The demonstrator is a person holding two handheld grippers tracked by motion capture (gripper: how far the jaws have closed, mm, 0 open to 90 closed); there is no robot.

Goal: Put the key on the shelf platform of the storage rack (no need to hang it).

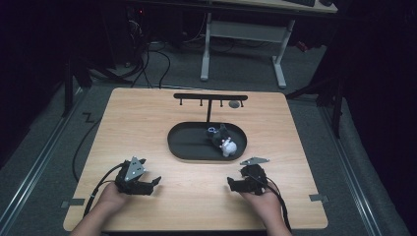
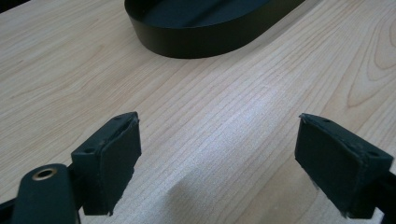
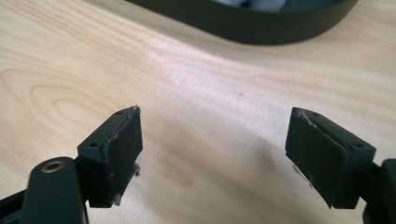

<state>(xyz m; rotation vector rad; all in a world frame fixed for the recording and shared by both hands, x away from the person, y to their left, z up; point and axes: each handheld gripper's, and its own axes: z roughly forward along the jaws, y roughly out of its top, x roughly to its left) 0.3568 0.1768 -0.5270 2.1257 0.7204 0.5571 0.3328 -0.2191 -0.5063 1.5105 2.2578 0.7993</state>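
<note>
A black oval tray lies at the middle of the wooden table; its wall fills the top of the left gripper view and its wall the top of the right gripper view. Small keychain-like items, one white, one dark with a blue ring, lie in the tray's right half. A black T-shaped rack with hooks stands behind the tray. My left gripper rests near the front left, open and empty. My right gripper sits at the front right, open and empty.
A small grey round object lies near the rack's right end. Bare wood stretches between both grippers and the tray. Beyond the table stand a white desk frame and cables on the floor.
</note>
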